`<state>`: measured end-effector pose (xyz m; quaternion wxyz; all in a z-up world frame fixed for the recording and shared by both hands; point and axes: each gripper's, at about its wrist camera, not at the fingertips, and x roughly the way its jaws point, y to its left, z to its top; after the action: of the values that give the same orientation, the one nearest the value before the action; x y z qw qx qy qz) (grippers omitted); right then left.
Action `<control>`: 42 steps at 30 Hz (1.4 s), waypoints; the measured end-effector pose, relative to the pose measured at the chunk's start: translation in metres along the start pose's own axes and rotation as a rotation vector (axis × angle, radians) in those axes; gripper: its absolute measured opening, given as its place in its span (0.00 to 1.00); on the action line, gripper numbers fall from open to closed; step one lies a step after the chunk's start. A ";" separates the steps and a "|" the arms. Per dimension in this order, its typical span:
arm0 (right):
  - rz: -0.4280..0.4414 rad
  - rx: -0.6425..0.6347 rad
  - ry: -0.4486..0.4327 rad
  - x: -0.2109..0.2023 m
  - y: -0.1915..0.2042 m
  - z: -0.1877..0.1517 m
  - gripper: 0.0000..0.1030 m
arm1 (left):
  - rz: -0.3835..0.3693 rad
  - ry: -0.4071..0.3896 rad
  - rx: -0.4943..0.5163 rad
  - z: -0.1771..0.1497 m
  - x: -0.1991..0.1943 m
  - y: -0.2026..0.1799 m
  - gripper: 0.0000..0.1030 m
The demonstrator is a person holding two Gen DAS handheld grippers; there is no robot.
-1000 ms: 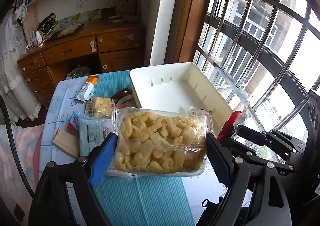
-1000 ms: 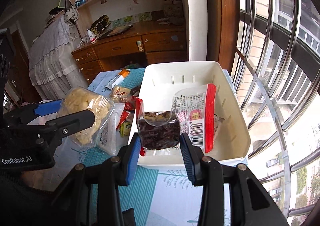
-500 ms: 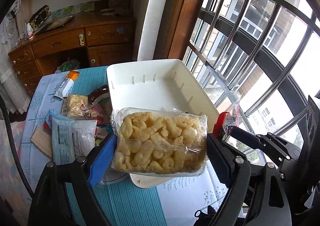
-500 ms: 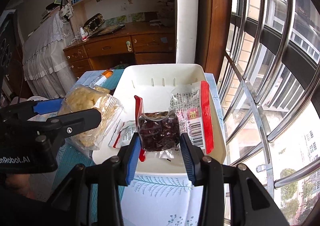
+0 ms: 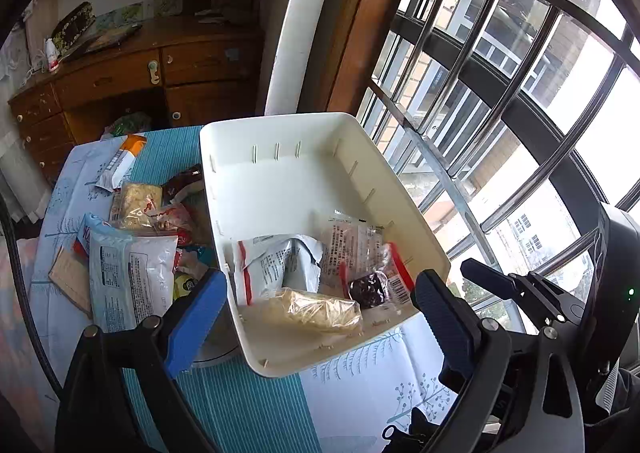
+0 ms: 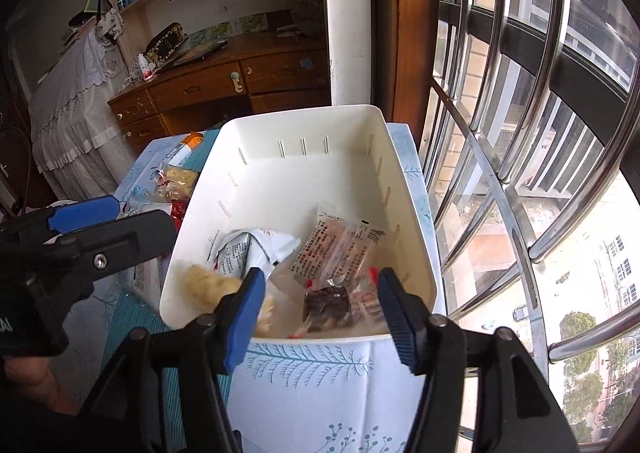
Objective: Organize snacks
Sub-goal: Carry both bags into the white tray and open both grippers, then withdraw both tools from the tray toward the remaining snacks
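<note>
Both jaws stand wide apart w/ nothing between them. Left gripper point(image 5: 316, 317) a sec ago clamped the puff bag point(image 5: 316, 311); right gripper point(image 6: 320, 309) clamped the dark pack point(image 6: 328, 305). Both packs now lie loose in the bin point(image 5: 280, 125), lower centre of each view, near its front wall. Puff bag is bottom centre in left view, dark pack just right of it, touching the red-edged label pack point(image 5: 352, 249). White pouch point(image 5: 276, 265) sits behind the puffs, folded up.

So two drops done at once; bin holds approx four items, back half bare.

Remaining pile is on the table point(image 5: 168, 153), left of bin in left view: big white bag point(image 5: 132, 281), cracker pack point(image 5: 138, 201), orange-tip bar point(image 5: 120, 161), a few small wrappers btwn them, too jumbled to ID.

Judgement: roughly a third done. Next move likely the left gripper to the big white bag, closest to it. It's flat and slick, could slip from an edge pinch.
</note>
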<state>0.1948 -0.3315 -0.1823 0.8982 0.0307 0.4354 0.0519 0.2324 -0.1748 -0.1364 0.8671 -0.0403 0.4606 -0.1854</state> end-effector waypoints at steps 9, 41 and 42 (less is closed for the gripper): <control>0.019 0.058 0.027 -0.002 0.004 -0.010 0.61 | 0.006 0.001 -0.025 -0.010 -0.017 0.019 0.93; 0.008 0.262 0.269 0.042 0.139 -0.046 0.88 | 0.214 0.101 -0.252 -0.055 -0.103 0.255 0.93; 0.004 0.276 0.271 0.044 0.144 -0.047 0.90 | 0.213 0.108 -0.257 -0.053 -0.105 0.261 0.93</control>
<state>0.1754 -0.1826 -0.2317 0.8185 0.1472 0.5553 -0.0031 0.2105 0.1105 -0.1475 0.8434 -0.0918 0.5283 -0.0342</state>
